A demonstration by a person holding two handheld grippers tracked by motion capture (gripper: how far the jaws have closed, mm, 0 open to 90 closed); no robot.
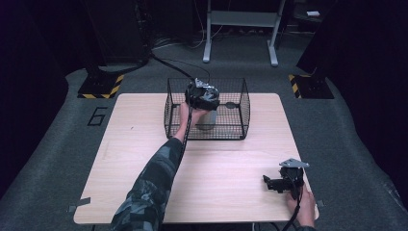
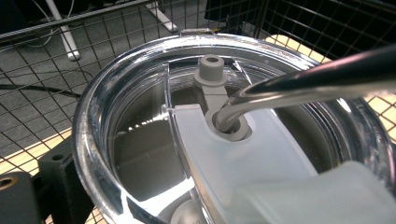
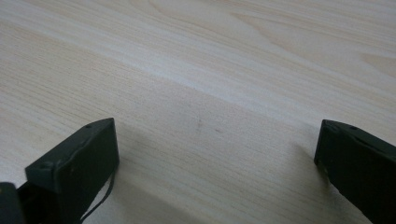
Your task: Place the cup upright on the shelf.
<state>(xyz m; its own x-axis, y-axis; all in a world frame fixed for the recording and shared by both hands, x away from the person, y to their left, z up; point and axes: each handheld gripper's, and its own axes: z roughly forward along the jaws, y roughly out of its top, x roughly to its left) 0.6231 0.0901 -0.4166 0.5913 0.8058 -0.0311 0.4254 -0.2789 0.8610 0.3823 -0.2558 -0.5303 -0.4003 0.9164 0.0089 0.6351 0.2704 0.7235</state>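
Note:
A steel tumbler [image 1: 207,120] stands inside a black wire basket [image 1: 240,130] at the back middle of the table. Its clear lid [image 2: 140,93] has a frosted white slider [image 2: 233,154], and a metal straw [image 2: 317,77] goes down into the lid's hole. My left gripper [image 1: 202,95] sits right on top of the tumbler. One black jaw lies against the lid's rim at the lower left of the left gripper view; the lid hides the other jaw. My right gripper [image 1: 276,184] rests low over the bare wood near the table's front right corner, its jaws [image 3: 215,158] wide apart with nothing between them.
The basket's wire walls [image 2: 42,93] rise close around the tumbler on all sides. The wooden table [image 1: 144,159] lies between basket and front edge. Beyond the table are a grey desk frame [image 1: 240,29] and hazard-striped stands [image 1: 101,86] on the floor.

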